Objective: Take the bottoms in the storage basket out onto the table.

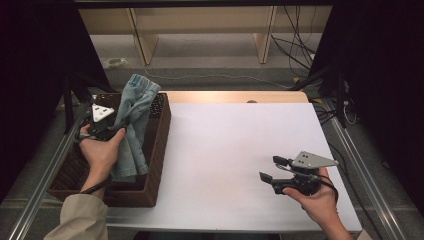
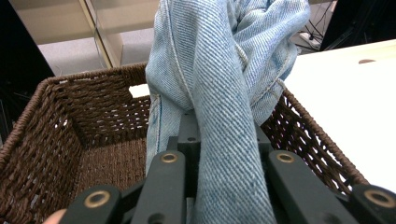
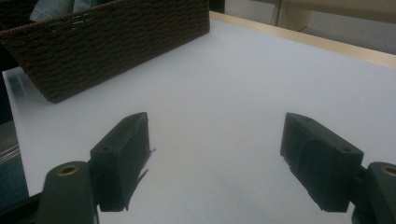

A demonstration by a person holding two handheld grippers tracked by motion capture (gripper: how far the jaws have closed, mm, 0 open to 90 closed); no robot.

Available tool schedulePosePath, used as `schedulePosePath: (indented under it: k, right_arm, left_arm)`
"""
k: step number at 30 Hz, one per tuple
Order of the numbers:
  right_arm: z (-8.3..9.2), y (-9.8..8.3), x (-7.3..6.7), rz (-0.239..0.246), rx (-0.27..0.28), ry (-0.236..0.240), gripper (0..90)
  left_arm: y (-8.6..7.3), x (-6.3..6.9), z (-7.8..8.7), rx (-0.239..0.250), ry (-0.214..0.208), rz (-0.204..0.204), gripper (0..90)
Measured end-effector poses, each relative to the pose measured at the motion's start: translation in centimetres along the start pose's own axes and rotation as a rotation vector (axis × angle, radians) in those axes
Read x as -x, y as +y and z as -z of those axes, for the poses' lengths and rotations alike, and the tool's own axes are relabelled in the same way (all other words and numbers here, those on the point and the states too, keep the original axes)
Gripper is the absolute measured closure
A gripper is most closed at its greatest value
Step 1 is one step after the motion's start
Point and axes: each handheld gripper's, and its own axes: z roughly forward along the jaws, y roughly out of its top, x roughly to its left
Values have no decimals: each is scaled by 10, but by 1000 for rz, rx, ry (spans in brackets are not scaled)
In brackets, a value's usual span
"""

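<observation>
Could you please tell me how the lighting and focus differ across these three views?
High view: dark surrounds, bright white table, slightly soft. Left gripper view: denim garment sharp and evenly lit over the wicker basket, table at right washed out. Right gripper view: dim and bluish, the right gripper close and soft-edged, faint shadows beneath.

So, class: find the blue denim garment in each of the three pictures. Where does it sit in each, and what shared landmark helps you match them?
High view: the denim garment hangs at left, over the wicker basket, clamped in the left gripper.
Left gripper view: it fills the centre, running down between the fingers.
Right gripper view: a blue scrap shows at top left, behind the basket wall.
Shared landmark: the basket.
</observation>
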Motion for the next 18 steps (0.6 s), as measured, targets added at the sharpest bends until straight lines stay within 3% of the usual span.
schedulePosePath:
  k: [18]
  right_arm:
    - [0,0,0,1,0,0,250]
  left_arm:
    - [5,0,7,77,-1,7,753]
